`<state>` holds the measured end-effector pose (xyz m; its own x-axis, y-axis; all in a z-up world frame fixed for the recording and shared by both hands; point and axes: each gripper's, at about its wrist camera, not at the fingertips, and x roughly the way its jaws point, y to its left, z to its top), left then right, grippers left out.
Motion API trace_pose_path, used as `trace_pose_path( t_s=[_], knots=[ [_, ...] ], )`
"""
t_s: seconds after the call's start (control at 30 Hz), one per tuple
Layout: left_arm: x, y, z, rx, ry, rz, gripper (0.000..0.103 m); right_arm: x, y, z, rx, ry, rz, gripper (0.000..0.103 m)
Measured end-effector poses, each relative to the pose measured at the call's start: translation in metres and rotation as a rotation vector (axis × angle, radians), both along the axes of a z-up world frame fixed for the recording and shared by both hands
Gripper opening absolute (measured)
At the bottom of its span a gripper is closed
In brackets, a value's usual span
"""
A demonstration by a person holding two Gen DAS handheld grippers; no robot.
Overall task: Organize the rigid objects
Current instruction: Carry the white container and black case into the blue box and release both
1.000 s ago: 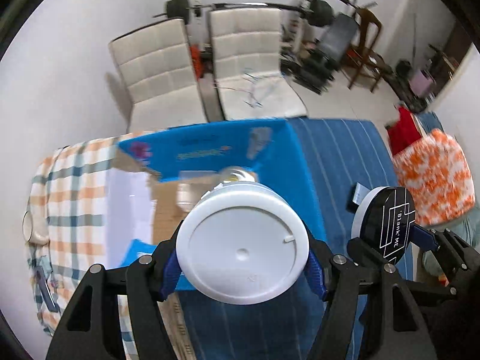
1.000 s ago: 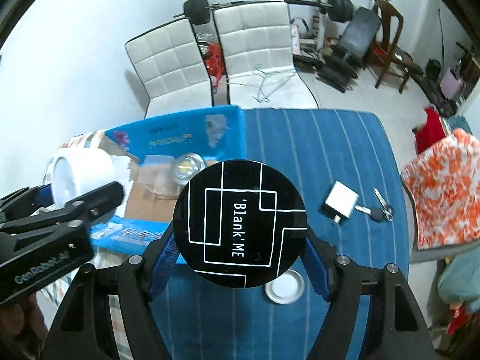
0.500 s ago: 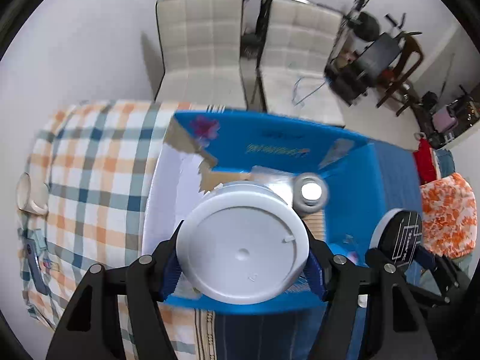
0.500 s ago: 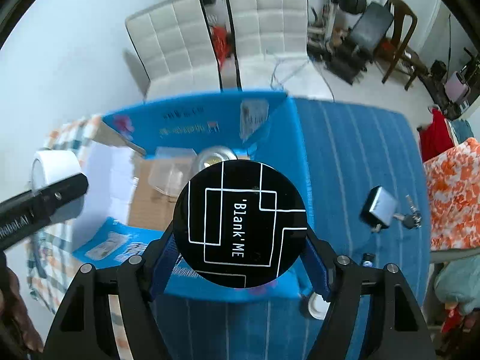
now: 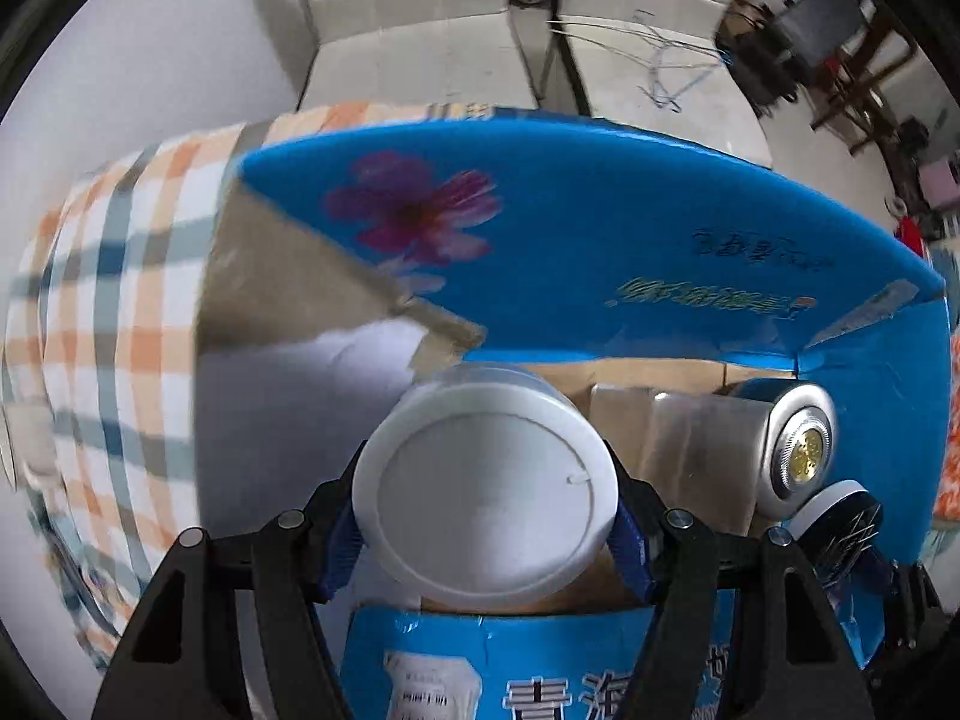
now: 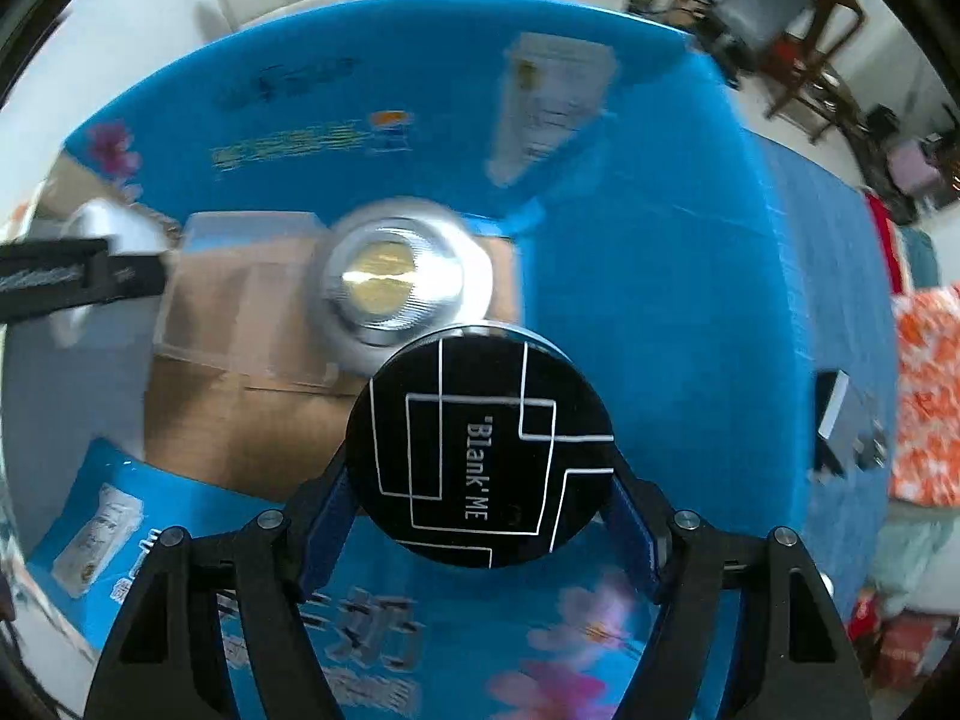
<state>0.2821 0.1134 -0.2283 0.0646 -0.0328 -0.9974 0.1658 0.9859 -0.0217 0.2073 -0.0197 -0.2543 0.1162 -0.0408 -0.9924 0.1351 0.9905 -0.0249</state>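
Since a second ago both jars have travelled from above the blue table cloth to over the open blue box (image 5: 600, 252), which now fills both views. The left hand-held gripper (image 5: 486, 516) is clamped on a white-lidded jar (image 5: 483, 492), held low over the left part of the box, just above its brown cardboard floor (image 6: 240, 420). The right hand-held gripper (image 6: 480, 462) grips a black-lidded jar (image 6: 480, 450) printed with white lines, hanging over the right part of the box.

Already inside lie a silver can (image 5: 792, 450) on its side and a clear plastic container (image 6: 240, 294) next to it, so part of the sorting looks done. Neither jar has been set down yet; both need lowering and releasing. At the right edge of the right wrist view a small dark thing lies on the table (image 6: 798, 276), too blurred to name, and probably awaits collecting.
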Motion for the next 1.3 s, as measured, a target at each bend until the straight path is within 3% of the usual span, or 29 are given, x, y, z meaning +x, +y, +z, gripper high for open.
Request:
trace_pose_path(
  t_s=[0.2, 0.4, 0.63, 0.9, 1.0, 1.2, 1.3],
  knots=[
    [0.004, -0.002, -0.009, 0.005, 0.032, 0.000, 0.066, 0.012, -0.003, -0.028, 0.041, 0.093, -0.022, 0.077],
    [0.007, 0.005, -0.009, -0.028, 0.051, 0.015, 0.066, 0.019, -0.002, -0.044, 0.070, 0.126, -0.028, 0.077],
    [0.007, -0.002, -0.027, 0.006, 0.153, -0.019, 0.066, 0.042, -0.014, -0.051, 0.111, 0.176, -0.060, 0.077],
    [0.003, 0.006, -0.028, -0.025, 0.168, 0.008, 0.066, 0.048, -0.020, -0.054, 0.133, 0.189, -0.071, 0.078],
    [0.002, 0.011, -0.025, -0.042, 0.168, 0.026, 0.066, 0.044, -0.020, -0.052, 0.161, 0.185, -0.089, 0.084],
    [-0.003, 0.020, -0.016, -0.050, 0.140, 0.024, 0.073, 0.046, -0.020, -0.043, 0.131, 0.182, -0.092, 0.091],
    [-0.010, 0.019, -0.005, -0.073, 0.114, 0.027, 0.087, 0.046, -0.021, -0.033, 0.110, 0.166, -0.092, 0.092]
  ],
)
